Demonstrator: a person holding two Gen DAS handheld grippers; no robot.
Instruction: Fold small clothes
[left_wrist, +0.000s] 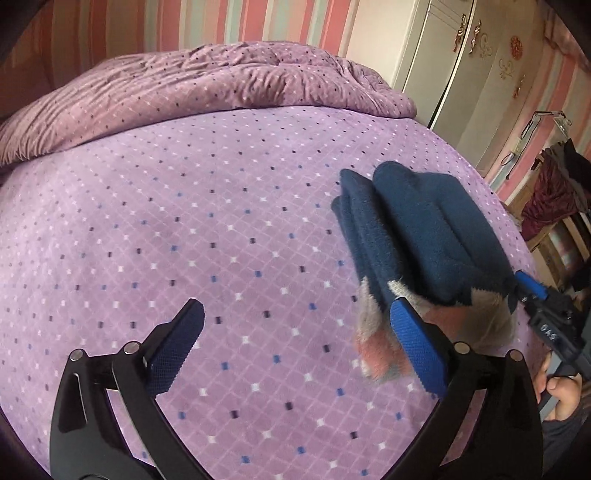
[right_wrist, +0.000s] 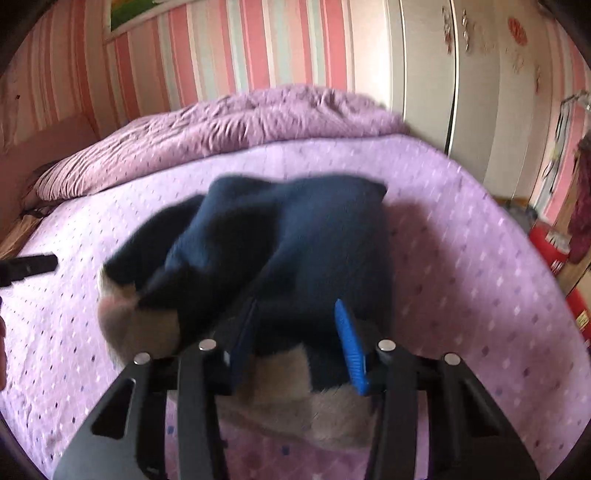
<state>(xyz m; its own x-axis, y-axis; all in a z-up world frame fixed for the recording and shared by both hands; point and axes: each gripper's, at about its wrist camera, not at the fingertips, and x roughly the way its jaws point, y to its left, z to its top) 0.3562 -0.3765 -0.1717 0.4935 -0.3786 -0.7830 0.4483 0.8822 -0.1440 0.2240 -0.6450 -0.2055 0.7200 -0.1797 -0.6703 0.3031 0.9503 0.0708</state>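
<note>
Right wrist: blurred navy garment (right_wrist: 295, 240).

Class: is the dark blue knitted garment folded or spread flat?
Folded: the dark blue knitted garment is doubled into thick stacked layers on the purple bedspread.

One folded navy garment (left_wrist: 417, 236), two grippers: left gripper (left_wrist: 295, 339) and right gripper (right_wrist: 295, 332), one bedspread (left_wrist: 184, 221), one crumpled duvet (left_wrist: 207, 81), one wardrobe (left_wrist: 461, 66).

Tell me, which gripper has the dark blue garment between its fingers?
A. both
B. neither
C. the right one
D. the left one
C: the right gripper has the folded blue garment between its fingers, while the left gripper stands wide open over the bare purple bedspread.
</note>
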